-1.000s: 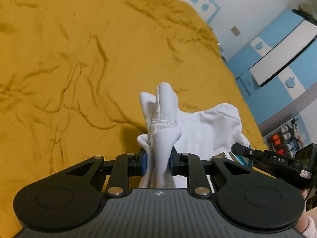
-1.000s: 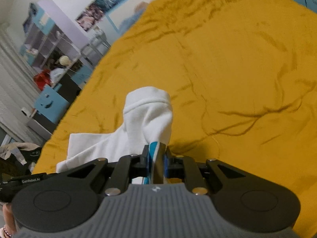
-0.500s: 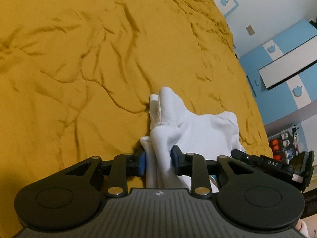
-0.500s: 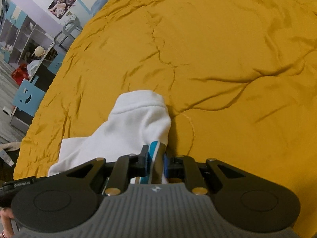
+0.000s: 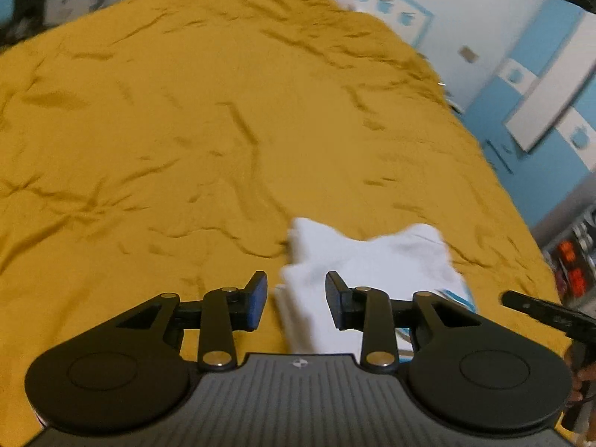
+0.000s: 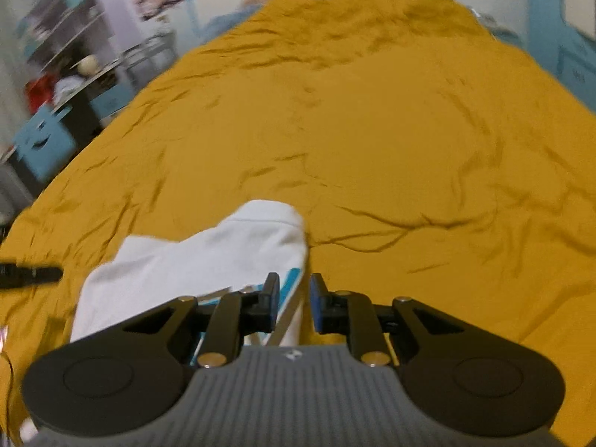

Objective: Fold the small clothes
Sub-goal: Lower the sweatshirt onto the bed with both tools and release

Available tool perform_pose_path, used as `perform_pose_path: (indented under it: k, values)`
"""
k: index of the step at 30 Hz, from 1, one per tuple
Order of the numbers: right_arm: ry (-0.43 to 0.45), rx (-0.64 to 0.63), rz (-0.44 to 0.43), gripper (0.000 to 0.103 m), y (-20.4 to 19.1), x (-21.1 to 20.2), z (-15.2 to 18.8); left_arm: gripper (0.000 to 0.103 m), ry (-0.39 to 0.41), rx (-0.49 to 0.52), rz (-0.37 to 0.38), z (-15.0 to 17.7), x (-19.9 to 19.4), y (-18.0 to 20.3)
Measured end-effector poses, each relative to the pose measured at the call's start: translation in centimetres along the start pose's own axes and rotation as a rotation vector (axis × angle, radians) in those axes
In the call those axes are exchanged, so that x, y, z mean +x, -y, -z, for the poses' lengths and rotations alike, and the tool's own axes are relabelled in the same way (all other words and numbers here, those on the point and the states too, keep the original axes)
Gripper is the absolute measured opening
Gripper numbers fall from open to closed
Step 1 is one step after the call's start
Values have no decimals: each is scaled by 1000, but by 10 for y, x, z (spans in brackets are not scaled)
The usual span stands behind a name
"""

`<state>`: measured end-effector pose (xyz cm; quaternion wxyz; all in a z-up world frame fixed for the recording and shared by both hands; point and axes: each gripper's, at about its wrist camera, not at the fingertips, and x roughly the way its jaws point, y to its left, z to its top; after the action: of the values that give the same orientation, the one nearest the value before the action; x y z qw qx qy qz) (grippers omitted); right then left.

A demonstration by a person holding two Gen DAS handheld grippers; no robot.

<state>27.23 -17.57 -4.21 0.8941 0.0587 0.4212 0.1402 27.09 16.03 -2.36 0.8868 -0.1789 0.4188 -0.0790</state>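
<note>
The white garment (image 5: pixel 368 260) is lying bunched on the mustard-yellow bedspread (image 5: pixel 186 141), near its front edge. The left gripper (image 5: pixel 296 301) is hovering over the cloth's left end with its jaws spread wide apart, nothing pinched between them. The right gripper (image 6: pixel 292 303) is sitting at the cloth's right end, its jaws parted with a gap showing; a fold with a blue printed stripe is lying between them, apparently unclamped. Both views are blurring slightly.

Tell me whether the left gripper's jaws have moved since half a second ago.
Yes. The left gripper has opened: its jaws, earlier clamped on the white garment, now stand apart on either side of it over the yellow bedspread.
</note>
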Motion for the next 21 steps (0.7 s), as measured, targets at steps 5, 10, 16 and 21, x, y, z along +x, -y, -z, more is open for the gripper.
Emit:
perform_pose_path:
  k: [5, 10, 16, 21]
  values:
    - [-32, -100, -37, 13, -20, -4, 18, 35, -39, 90, -2, 18, 14, 35]
    - [-90, -102, -1, 13, -21, 24, 39, 27, -127, 84, -36, 42, 51, 28]
    - [-101, -125, 24, 12, -16, 42, 63, 22, -148, 78, -62, 52, 65, 20]
    - [-110, -110, 39, 12, -23, 38, 51, 22, -147, 45, -41, 45, 47, 18]
